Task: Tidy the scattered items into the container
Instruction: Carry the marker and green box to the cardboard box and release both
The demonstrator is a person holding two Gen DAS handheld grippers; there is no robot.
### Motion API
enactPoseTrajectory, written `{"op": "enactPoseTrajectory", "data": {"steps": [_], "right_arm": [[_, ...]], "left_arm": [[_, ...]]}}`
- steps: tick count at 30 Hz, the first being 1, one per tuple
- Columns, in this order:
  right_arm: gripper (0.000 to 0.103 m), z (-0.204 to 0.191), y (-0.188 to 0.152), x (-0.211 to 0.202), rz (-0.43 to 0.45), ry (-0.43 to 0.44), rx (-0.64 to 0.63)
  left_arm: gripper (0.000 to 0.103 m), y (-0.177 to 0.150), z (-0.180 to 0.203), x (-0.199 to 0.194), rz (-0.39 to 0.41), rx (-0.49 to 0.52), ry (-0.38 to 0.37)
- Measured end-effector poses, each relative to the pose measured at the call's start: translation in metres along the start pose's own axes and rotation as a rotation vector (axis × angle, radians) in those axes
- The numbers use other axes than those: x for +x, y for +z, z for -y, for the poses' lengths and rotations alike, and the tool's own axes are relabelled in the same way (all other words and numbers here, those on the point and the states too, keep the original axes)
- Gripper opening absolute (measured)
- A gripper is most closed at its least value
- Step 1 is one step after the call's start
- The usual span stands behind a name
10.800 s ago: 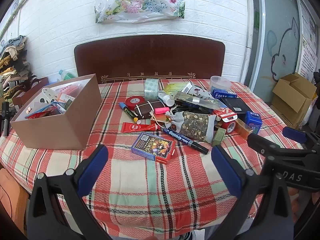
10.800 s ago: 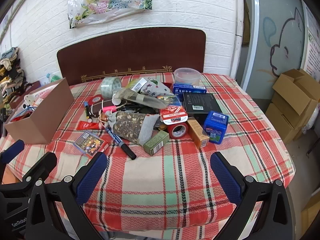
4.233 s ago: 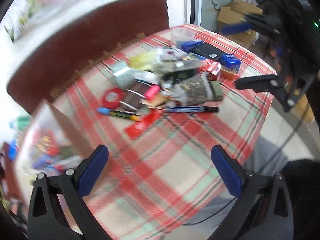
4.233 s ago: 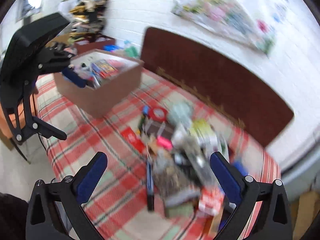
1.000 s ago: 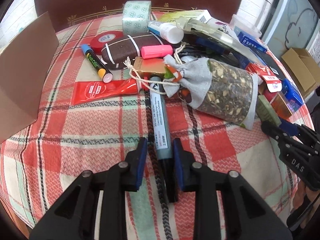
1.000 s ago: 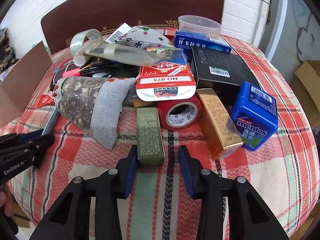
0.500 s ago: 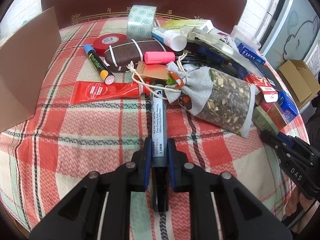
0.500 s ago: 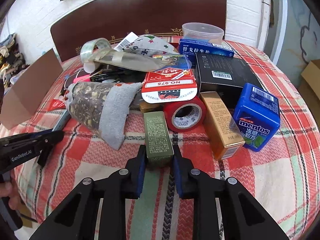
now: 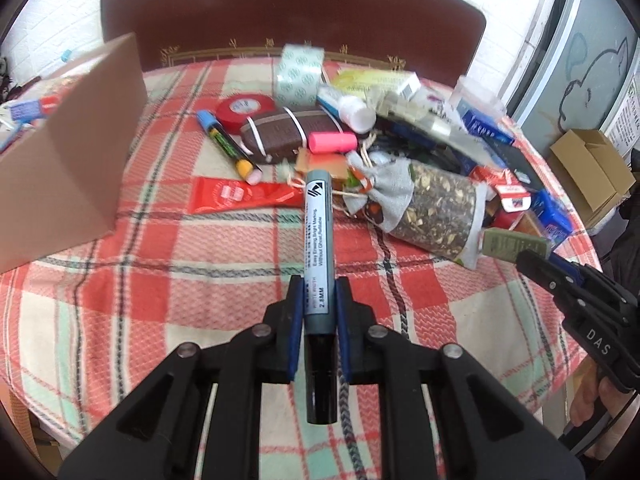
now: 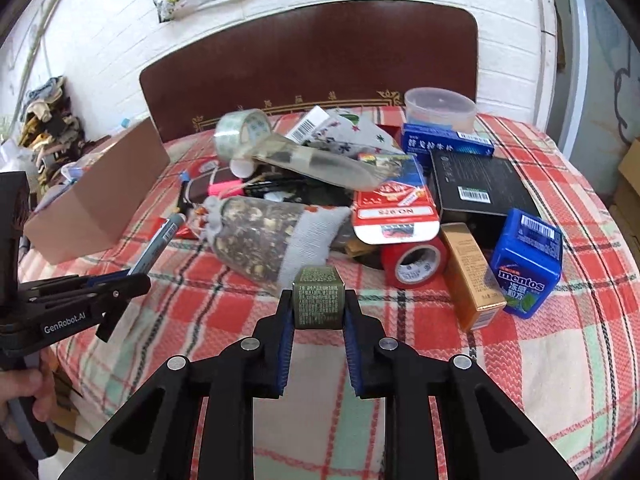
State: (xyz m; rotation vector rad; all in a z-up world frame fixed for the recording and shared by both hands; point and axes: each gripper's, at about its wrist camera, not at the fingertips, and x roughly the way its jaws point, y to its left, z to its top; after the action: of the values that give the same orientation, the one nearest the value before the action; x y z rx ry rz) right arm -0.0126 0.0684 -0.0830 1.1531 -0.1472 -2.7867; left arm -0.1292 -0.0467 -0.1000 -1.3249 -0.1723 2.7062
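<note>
My left tongs [image 9: 318, 312] are closed tight on a grey marker [image 9: 317, 240], its barrel pointing straight ahead between the blue pads [image 9: 295, 320] and lifted off the desk. My right tongs [image 10: 318, 312] are clamped on a small olive-green box [image 10: 318, 300], held level by its near end. Each handle sits in a bare hand [image 10: 24, 396], both tongs side by side.

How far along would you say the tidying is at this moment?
Early on. The cardboard box already holds a few items. In hand: the left gripper is clamped on the grey marker, and the right gripper on the small olive box. Left to do: the pile, including the herb pouch, red tape roll and mentos tin.
</note>
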Motion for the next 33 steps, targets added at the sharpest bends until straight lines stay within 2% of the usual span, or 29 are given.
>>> {"op": "enactPoseTrajectory", "data": {"steps": [7, 13, 24, 33], "right_arm": [[0.024, -0.029, 0.016, -0.021, 0.052, 0.04, -0.044], [0.024, -0.07, 0.045, -0.037, 0.103, 0.093, -0.098], [0.024, -0.198, 0.122, -0.036, 0.157, 0.245, -0.253], [0.024, -0.297, 0.162, 0.012, 0.125, 0.339, -0.348]], "left_arm": [[0.015, 0.006, -0.016, -0.039, 0.06, -0.007, 0.016], [0.015, 0.02, -0.046, -0.076, 0.113, -0.035, 0.048], [0.015, 0.06, -0.149, -0.141, 0.195, -0.134, 0.143], [0.015, 0.08, -0.242, -0.152, 0.198, -0.226, 0.203]]}}
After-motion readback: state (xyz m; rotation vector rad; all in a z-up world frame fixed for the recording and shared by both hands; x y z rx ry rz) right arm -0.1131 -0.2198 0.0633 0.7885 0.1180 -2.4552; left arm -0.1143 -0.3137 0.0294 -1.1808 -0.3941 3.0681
